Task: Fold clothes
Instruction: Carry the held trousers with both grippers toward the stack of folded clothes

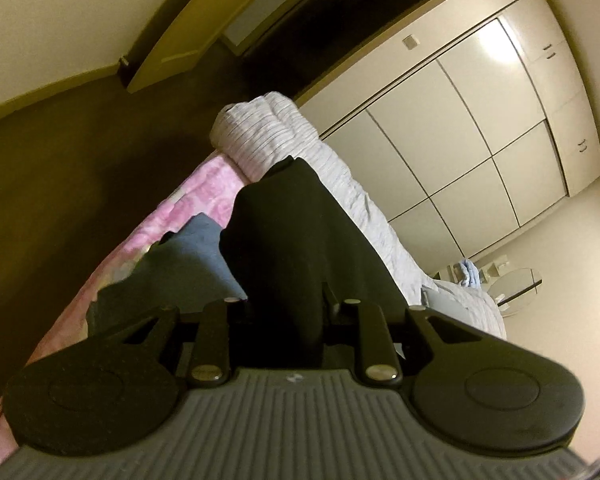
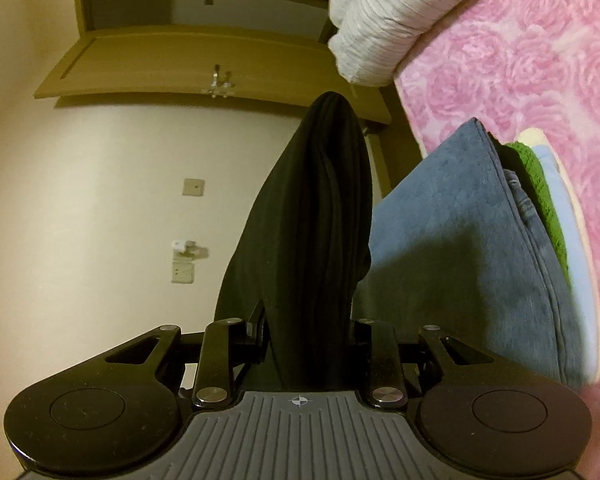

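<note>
Both tongs are clenched on the same black garment. In the left wrist view the left tongs (image 1: 284,312) pinch a bunch of the black garment (image 1: 300,232), which runs straight ahead from the jaws and up toward the striped white duvet (image 1: 268,136) at the far end of the bed. In the right wrist view the right tongs (image 2: 308,332) grip another part of the black garment (image 2: 312,208), which rises as a narrow, creased column directly forward of the jaws.

So the cloth's long axis lies along each tool's forward line, and neither hand is nearer: both already hold it. It appears lifted off the pink floral bedspread (image 2: 520,60) rather than lying flat.

The relation that matters is sideways. A stack of folded clothes, topped by a blue towel-like piece (image 2: 460,232) with denim, green and pale layers beneath, sits just to the right of the hanging cloth in the right view, and just to its left in the left view (image 1: 188,256). Any laying-down likely has to avoid or land on that stack.
</note>
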A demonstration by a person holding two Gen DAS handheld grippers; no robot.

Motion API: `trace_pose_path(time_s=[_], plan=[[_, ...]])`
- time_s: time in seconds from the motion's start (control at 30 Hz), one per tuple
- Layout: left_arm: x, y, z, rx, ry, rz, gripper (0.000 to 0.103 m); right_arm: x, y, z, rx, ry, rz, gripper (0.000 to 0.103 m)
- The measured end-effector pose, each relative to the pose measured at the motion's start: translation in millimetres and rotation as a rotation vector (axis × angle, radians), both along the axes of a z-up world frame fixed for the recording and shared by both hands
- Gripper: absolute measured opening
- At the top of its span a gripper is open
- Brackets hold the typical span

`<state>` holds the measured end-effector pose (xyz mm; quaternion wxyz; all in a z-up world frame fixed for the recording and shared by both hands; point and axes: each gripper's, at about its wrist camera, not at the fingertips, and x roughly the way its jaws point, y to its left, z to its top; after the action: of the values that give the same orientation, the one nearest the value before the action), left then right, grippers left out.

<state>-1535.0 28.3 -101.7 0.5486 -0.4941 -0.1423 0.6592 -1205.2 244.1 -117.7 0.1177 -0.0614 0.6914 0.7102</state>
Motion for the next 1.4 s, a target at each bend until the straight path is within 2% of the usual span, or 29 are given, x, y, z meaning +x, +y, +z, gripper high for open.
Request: trace_pose_path(time_s=[0.13,0.37,0.4,0.5,0.53,0.6,0.67,0.77,0.8,0.87,0.9,1.0,1.07,1.13,1.2,1.33,1.4], plan=[[-13.2,18.0,-22.1,-0.030,-0.026,-0.019,0.020,-8.1,6.2,-17.6,-0.007,-0.044,-0.018,0.029],[-12.9,40.9,-52.8,-0.069,-0.017,-0.049,0.021,-8.4,23.4,-45.9,0.013,-0.102,-0.036,0.030],[-12.5,43.4,-59.3,-0.086,-0.007,-0.051,0.023,-8.2,26.2,-49.5,0.021,-0.109,-0.031,0.033],[-10.9,47.5,-78.6,-0.155,-0.003,-0.050,0.027,-13.7,33.3,-70.0,0.007,-0.212,-0.005,0.057],[-9.6,44.3,-77.2,-0.146,-0.002,-0.047,0.027,-13.4,33.7,-73.5,0.006,-0.223,0.001,0.058],[-7.3,37.7,-74.6,-0.127,0.001,-0.040,0.027,-10.0,31.9,-67.3,0.036,-0.233,0.003,0.060],[-6.3,29.3,-70.6,-0.126,0.022,-0.017,0.027,-1.6,28.8,-50.2,0.121,-0.277,-0.006,0.063],[-8.6,20.0,-71.0,-0.106,-0.007,0.001,0.026,17.0,23.1,-32.2,0.191,-0.323,-0.051,0.064],[-9.1,18.9,-71.8,-0.102,-0.013,-0.001,0.023,23.8,20.7,-28.2,0.207,-0.330,-0.076,0.062],[-7.7,16.9,-69.6,-0.096,-0.005,0.003,0.019,25.9,18.1,-23.4,0.249,-0.356,-0.090,0.018],[-6.2,15.7,-66.3,-0.086,0.010,0.002,0.018,23.4,18.1,-21.1,0.269,-0.377,-0.079,0.006],[-2.8,11.9,-62.4,-0.083,0.068,-0.005,0.018,5.7,11.0,-18.6,0.371,-0.434,-0.044,0.006],[-6.8,11.7,-69.9,-0.116,0.068,0.003,0.018,-8.9,8.9,-23.5,0.420,-0.492,-0.016,0.006],[-9.8,10.4,-71.0,-0.132,0.045,0.028,0.022,-17.5,9.7,-30.7,0.424,-0.519,-0.016,0.006],[-9.9,9.4,-63.9,-0.151,0.052,0.045,0.031,-15.5,7.5,-25.5,0.427,-0.537,-0.020,0.008],[-4.4,-6.1,-34.1,-0.184,0.160,0.057,0.031,-0.1,-8.1,-3.7,0.484,-0.619,-0.021,0.019],[5.3,-16.7,-16.0,-0.201,0.251,0.067,0.030,5.3,-22.1,8.3,0.542,-0.655,-0.001,0.021]])
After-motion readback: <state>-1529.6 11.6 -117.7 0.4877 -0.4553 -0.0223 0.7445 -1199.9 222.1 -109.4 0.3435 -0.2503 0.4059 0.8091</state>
